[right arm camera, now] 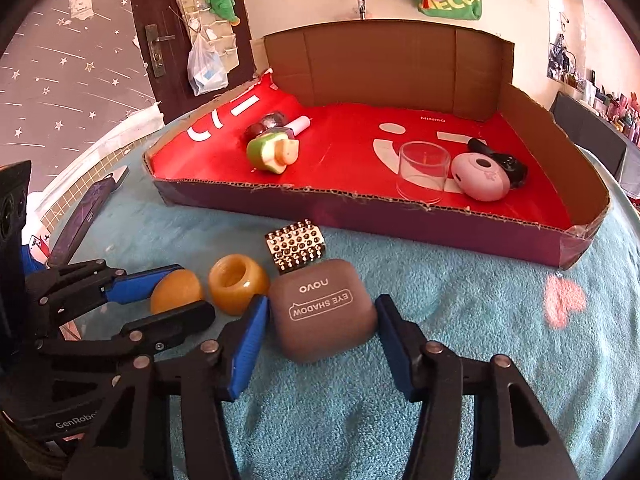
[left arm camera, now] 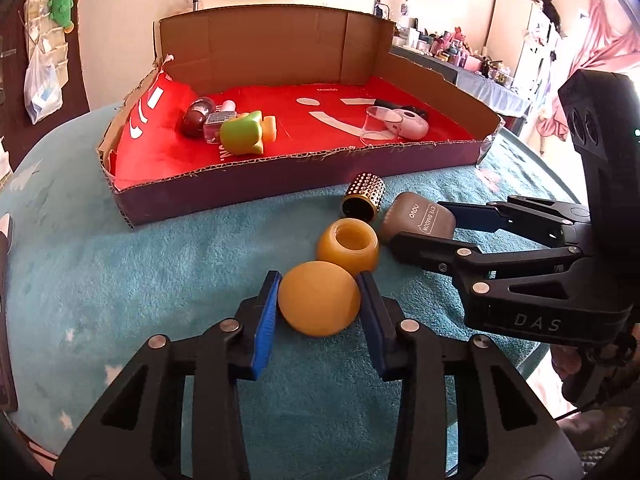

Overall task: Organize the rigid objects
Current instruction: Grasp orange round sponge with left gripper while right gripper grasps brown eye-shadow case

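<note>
1. Four loose things lay on the teal towel (left arm camera: 160,264) in front of the cardboard tray (left arm camera: 280,168): an amber ball (left arm camera: 318,304), an amber ring-shaped pot (left arm camera: 347,246), a studded cap (left arm camera: 365,196) and a grey eye-shadow case (right arm camera: 324,308)
2. We had the left gripper (left arm camera: 320,312) clamped on the amber ball, a blue pad pressing each side, at 6 o'clock in the left wrist view
3. We had the right gripper (right arm camera: 320,320) narrowed around the eye-shadow case; its left pad seemed to touch, while a sliver of gap at its right pad left the grip uncertain
4. We judged both grips were meant for lifting into the tray, at 12 o'clock, where earlier items already sat
5. The case lay flat, long axis towards 11 o'clock, lettering upside down to us; the pot's mouth faced up, and the cap lay on its side
</note>
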